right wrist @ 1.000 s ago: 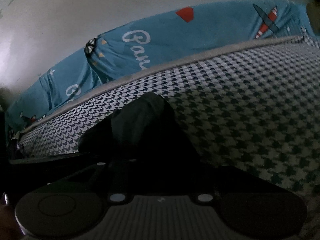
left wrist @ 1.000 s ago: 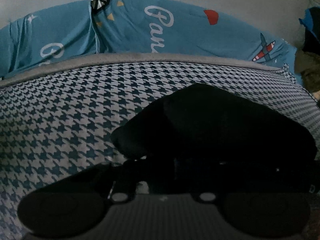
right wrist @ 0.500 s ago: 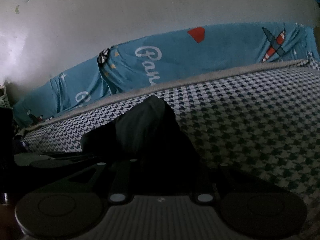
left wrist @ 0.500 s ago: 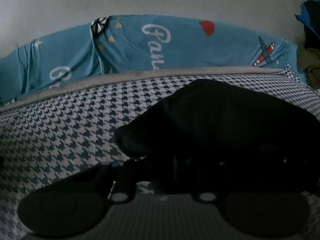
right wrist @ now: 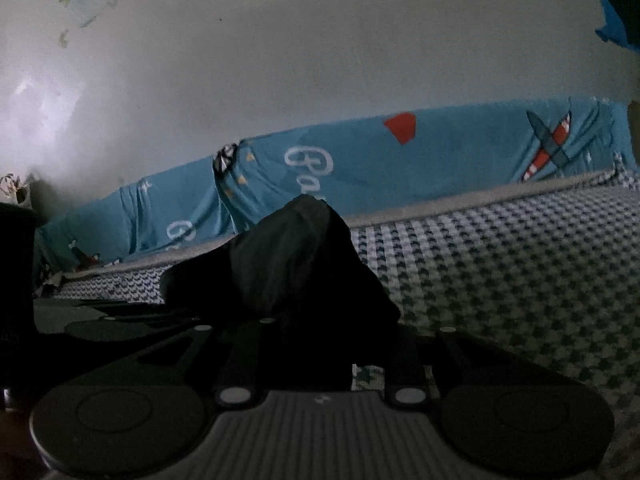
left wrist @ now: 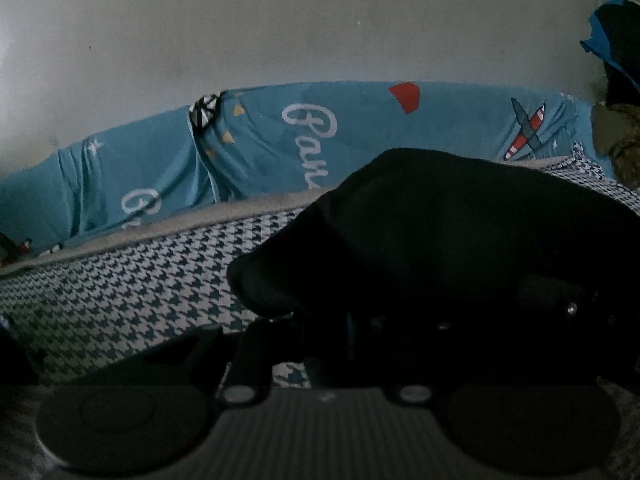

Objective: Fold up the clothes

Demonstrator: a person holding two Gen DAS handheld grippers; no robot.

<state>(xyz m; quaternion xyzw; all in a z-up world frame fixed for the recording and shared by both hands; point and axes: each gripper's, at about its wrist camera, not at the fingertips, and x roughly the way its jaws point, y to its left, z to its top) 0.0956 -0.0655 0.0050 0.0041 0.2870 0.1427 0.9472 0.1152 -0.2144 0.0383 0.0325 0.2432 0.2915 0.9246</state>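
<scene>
A black garment [left wrist: 460, 240] is bunched up over the houndstooth bed cover [left wrist: 140, 292]. In the left wrist view it fills the middle and right, and my left gripper [left wrist: 324, 328] is shut on its near edge, with the fingertips buried in dark cloth. In the right wrist view the same black garment [right wrist: 288, 272] rises as a peaked fold straight ahead. My right gripper [right wrist: 320, 348] is shut on that lower edge. The left gripper's dark body [right wrist: 120, 320] lies low at the left of that view.
A blue printed sheet [left wrist: 360, 140] runs along the bed's far side under a grey wall [right wrist: 320, 60]. Blue and olive cloth [left wrist: 616, 136] hangs at the far right. Open houndstooth cover [right wrist: 520, 272] stretches to the right of the garment.
Both views have swung upward, showing more wall and less bed. The black garment has stayed between both grippers' fingers and stands higher against the blue sheet.
</scene>
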